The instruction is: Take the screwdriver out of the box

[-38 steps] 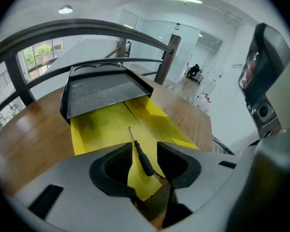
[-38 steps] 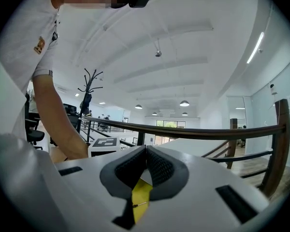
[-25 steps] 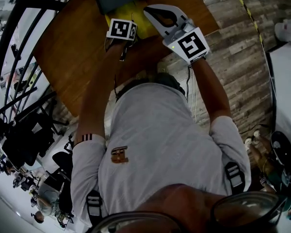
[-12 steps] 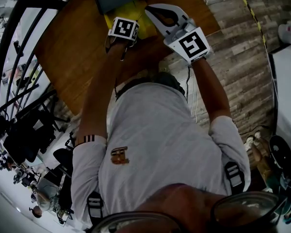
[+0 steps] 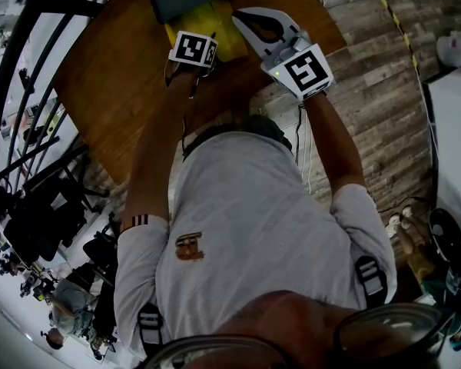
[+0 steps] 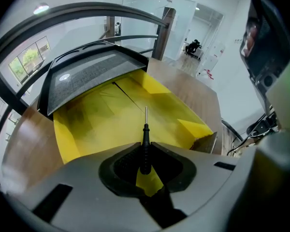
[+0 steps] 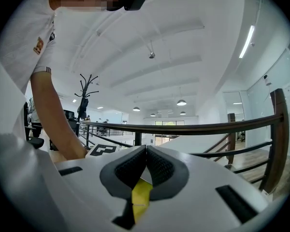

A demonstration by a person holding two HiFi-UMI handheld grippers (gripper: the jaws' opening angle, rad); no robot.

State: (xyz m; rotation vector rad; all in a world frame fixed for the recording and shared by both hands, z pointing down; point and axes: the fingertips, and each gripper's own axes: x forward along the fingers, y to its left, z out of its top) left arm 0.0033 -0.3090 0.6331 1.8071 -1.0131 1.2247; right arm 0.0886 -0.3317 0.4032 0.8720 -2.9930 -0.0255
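While the left gripper [image 6: 145, 144] is closing its jaws on the black screwdriver [image 6: 145, 132] above the yellow box [image 6: 101, 124], the right gripper [image 7: 146, 148] stays level, closed and empty.

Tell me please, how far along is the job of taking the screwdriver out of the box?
Done: the lid of the box stands open, and the left claw has reached inside.
In hand: that claw is closing, with the handle of the screwdriver between its jaws.
Left: the screwdriver is not yet out; it must be lifted clear of the yellow box.
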